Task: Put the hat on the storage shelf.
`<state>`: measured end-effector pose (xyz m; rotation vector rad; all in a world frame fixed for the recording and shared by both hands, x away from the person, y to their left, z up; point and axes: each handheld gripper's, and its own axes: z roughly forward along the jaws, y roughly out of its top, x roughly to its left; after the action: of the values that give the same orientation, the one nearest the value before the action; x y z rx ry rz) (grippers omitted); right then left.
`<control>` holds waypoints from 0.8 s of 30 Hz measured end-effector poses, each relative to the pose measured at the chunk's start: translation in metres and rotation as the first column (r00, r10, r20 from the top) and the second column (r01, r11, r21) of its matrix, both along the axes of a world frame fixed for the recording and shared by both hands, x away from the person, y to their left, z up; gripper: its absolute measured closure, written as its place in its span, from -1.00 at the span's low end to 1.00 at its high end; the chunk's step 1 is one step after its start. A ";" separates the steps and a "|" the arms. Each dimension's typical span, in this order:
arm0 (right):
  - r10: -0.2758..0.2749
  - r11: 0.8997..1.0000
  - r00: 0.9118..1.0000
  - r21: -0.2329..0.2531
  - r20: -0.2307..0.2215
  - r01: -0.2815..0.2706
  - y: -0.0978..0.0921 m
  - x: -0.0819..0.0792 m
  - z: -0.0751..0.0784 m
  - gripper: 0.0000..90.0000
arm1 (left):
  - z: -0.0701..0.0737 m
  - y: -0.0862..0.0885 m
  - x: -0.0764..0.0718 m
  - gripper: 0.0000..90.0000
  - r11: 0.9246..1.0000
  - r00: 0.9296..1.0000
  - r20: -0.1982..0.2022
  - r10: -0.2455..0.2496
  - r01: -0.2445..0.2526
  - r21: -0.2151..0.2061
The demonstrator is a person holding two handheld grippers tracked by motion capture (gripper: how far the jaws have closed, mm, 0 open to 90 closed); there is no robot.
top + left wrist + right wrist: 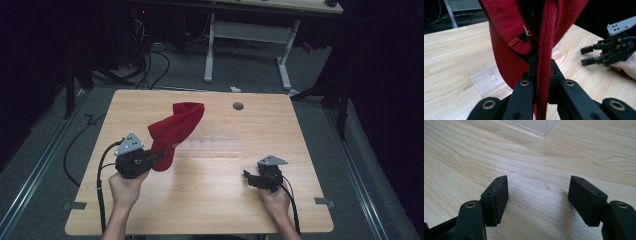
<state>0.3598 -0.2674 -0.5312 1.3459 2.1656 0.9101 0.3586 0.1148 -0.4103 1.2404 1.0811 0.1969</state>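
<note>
Red cap (177,131): held off the tabletop (210,200) at its left half, hanging over a clear plastic stand (215,145). My left gripper (161,155): fingers clenched on the cap's edge, fabric pinched between them. My right gripper (248,176): low over bare wood, right of the cap, fingers released, spread wide, holding nothing.

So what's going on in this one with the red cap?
A person is working at a wooden table with a hand-held gripper in each hand. The left hand-held gripper is shut on the edge of a red cap and holds it up above the table. The right hand-held gripper is open and holds nothing, low over the wood. A clear plastic stand sits on the table between them, just behind the cap.
</note>
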 end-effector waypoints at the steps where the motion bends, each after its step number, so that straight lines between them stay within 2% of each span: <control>1: -0.001 1.000 1.000 -0.001 0.000 0.001 0.000 0.000 0.000 -0.27 | 0.001 0.001 0.001 0.90 1.000 1.000 0.002 0.001 -0.001 0.002; 6: -0.001 1.000 1.000 0.000 0.000 0.001 0.000 0.000 0.000 -0.28 | 0.008 0.005 0.009 0.90 0.999 1.000 0.006 0.023 -0.023 -0.027; 12: 0.000 1.000 1.000 0.000 -0.001 0.000 0.000 0.000 0.000 -0.28 | 0.016 0.009 0.018 0.90 0.998 0.999 0.028 0.041 -0.040 -0.046; 17: 0.000 1.000 1.000 0.001 -0.001 0.000 0.000 -0.001 0.000 -0.28 | 0.019 0.013 0.031 0.90 0.995 0.997 0.038 0.069 -0.066 -0.070; 24: 0.001 1.000 1.000 0.000 -0.001 -0.001 0.000 -0.001 0.000 -0.29 | 0.019 0.010 0.046 0.90 0.996 0.996 0.045 0.075 -0.072 -0.061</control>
<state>0.3592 -0.2669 -0.5312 1.3459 2.1664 0.9104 0.4047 0.1252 -0.3911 1.1385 1.0848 0.2472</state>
